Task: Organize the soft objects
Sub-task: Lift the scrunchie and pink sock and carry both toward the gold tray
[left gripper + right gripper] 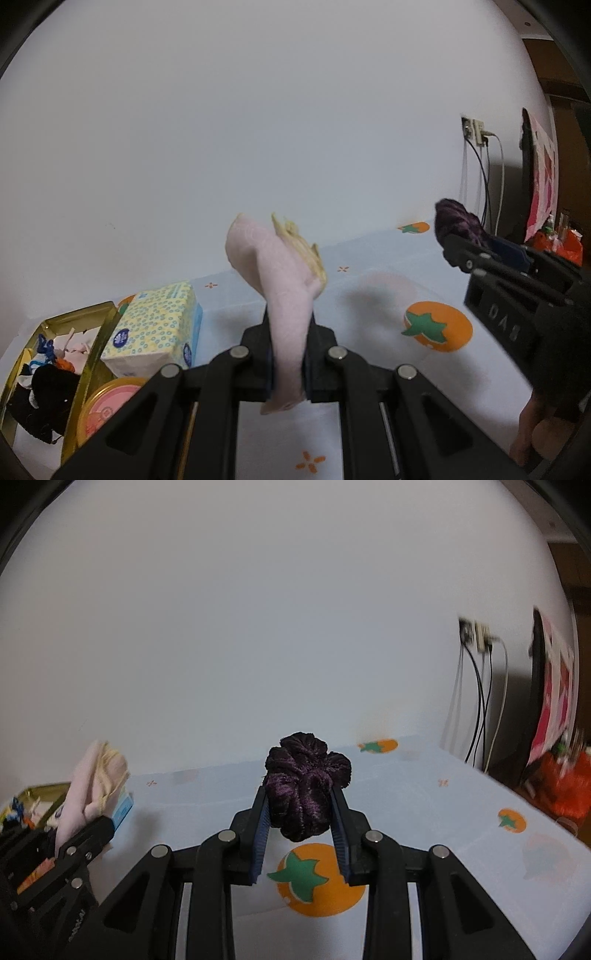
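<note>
My left gripper (289, 314) is shut on a pale pink sock with a yellow frilled cuff (280, 280), which stands up between the pads above the table. That pink sock (92, 786) also shows at the far left of the right wrist view, in the left gripper (101, 821). My right gripper (300, 794) is shut on a dark purple velvet scrunchie (306, 790), held above the tablecloth. The right gripper (448, 243) with the scrunchie (458, 221) appears at the right of the left wrist view.
A gold metal box (88, 314) with several small soft items stands at the left, beside a tissue pack (155, 325) and a round pink tin (107, 406). A light blue tablecloth (369, 266) with orange fruit prints covers the table. Cables (480, 701) hang down the wall at the right.
</note>
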The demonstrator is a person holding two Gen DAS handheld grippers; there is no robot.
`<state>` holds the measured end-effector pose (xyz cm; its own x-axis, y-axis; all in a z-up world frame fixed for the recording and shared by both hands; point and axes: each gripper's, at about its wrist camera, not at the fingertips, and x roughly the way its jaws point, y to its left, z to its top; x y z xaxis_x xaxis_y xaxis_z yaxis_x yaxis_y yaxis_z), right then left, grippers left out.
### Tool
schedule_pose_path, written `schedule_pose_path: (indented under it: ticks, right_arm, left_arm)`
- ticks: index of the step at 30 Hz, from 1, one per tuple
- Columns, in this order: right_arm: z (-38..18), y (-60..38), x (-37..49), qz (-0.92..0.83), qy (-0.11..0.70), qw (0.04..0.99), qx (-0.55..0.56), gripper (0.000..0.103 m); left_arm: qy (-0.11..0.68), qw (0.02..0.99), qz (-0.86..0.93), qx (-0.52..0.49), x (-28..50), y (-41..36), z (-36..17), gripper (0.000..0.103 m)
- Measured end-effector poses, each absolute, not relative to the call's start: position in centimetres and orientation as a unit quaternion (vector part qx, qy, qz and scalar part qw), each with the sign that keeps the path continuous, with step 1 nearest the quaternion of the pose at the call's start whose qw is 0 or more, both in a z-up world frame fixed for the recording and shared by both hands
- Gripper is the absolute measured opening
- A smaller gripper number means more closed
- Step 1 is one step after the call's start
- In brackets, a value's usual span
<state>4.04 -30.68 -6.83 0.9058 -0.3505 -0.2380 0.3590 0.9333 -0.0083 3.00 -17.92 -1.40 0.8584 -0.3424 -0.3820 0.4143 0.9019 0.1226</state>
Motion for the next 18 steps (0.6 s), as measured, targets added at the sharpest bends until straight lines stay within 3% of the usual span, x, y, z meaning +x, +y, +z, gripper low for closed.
schedule_pose_path:
  ticks: [18]
  right_arm:
    - [-7.9, -25.0, 0.4, -0.187, 0.103, 0.977, 0.007, 0.034]
  left_arm:
    - [0.167, 0.959, -0.209, 0.09, 0.3, -14.5, -1.4, 0.009]
